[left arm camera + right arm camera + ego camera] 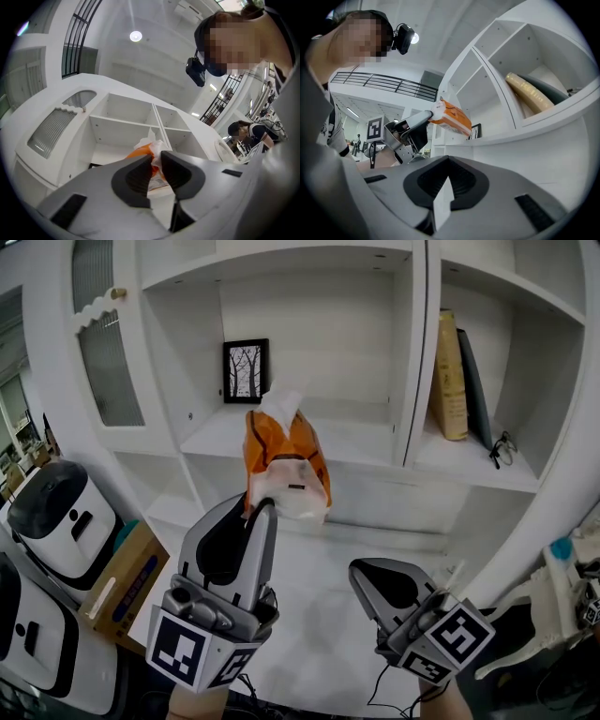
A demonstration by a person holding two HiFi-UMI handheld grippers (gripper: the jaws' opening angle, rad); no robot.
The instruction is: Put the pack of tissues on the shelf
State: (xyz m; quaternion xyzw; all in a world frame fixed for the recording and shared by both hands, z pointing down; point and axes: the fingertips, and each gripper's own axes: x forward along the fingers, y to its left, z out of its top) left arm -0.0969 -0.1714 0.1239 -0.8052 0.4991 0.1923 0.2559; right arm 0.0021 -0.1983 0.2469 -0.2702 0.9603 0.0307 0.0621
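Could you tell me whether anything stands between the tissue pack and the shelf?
Nothing visible does. The shelf board ahead of the tissue pack is bare, except a framed picture at its back.

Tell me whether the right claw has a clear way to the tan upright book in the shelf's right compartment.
Probably yes: the right claw is empty, the tan upright book stands in an open-fronted compartment, and nothing lies between them.
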